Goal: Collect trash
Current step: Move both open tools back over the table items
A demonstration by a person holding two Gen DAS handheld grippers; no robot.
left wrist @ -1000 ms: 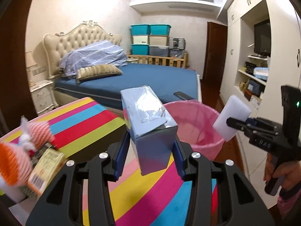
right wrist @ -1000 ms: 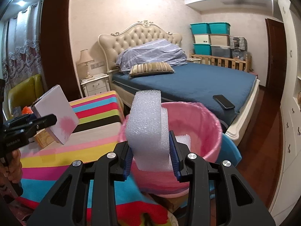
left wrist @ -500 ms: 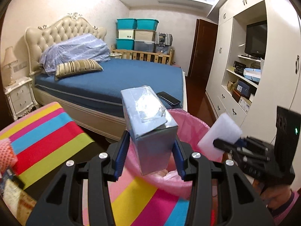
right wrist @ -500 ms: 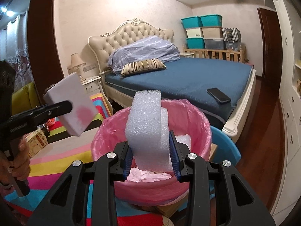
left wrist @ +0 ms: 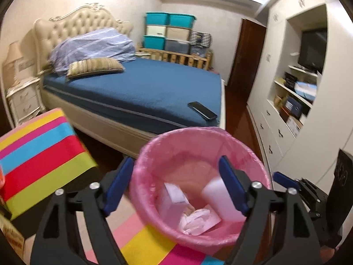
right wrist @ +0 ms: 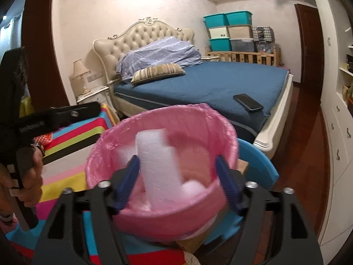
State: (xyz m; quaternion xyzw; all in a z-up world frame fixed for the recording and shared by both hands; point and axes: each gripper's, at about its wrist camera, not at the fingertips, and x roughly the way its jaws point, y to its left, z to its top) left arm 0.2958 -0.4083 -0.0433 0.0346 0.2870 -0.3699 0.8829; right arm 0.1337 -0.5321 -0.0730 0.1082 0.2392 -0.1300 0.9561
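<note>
Left wrist view: my left tongs (left wrist: 176,185) are spreading wide over the pink-lined trash bin (left wrist: 141,170), nothing between the pads, and the pale box (left wrist: 174,198) already lies inside beside crumpled paper. My right tongs (right wrist: 178,181) are opening too, the white foam block (right wrist: 158,167) dropping free into the bin, blurred mid-fall. So this is the drop-off step. Next, I reckon, both tongs swing back to the striped desk (left wrist: 39,152) for whatever litter is left.

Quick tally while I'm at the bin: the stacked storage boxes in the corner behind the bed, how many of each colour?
Teal boxes: 3
Cream or beige boxes: 2
Grey box: 1
Total: 6
</note>
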